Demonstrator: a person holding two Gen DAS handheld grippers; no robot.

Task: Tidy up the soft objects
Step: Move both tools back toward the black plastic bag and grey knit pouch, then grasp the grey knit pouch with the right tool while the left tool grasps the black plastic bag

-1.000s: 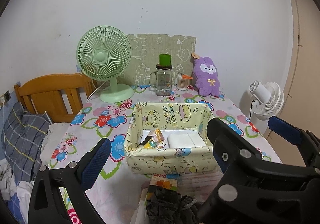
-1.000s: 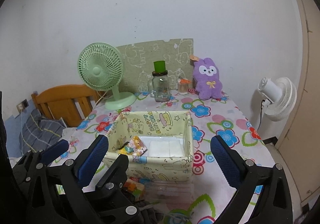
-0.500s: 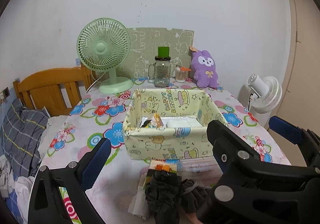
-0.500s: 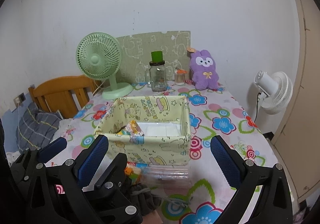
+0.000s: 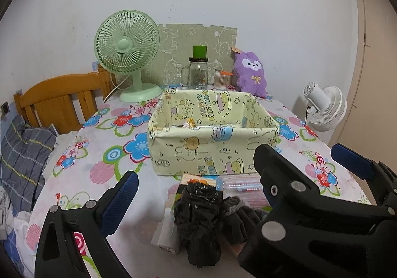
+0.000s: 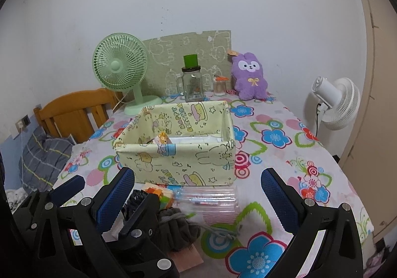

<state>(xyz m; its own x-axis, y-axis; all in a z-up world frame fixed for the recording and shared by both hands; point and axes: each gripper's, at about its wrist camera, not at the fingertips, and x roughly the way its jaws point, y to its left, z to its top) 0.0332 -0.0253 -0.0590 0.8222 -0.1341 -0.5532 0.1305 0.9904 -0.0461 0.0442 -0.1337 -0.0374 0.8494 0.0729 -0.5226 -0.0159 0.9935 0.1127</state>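
A yellow cartoon-print fabric box point(image 5: 213, 139) stands mid-table, also in the right wrist view point(image 6: 178, 151); it holds a small toy and white packs. In front of it lie a crumpled black bag point(image 5: 198, 213), a dark grey drawstring pouch point(image 5: 238, 216) point(image 6: 178, 228), a colourful small box point(image 6: 161, 194) and a clear plastic pack point(image 6: 211, 199). A purple plush bunny point(image 5: 249, 74) point(image 6: 249, 76) sits at the back. My left gripper point(image 5: 196, 183) is open above the pile. My right gripper point(image 6: 198, 193) is open beside it, to the right.
A green desk fan point(image 5: 129, 54), a glass jar with a green cup on top point(image 5: 197, 71) and a swab jar point(image 5: 220, 79) stand along the wall. A wooden chair point(image 5: 59, 99) is left, a white fan point(image 6: 335, 101) right. The floral tablecloth point(image 6: 273, 139) covers the table.
Both grippers have dropped lower and pulled back toward the near edge. The box now shows from the side and the pile in front of it has come into fuller view.
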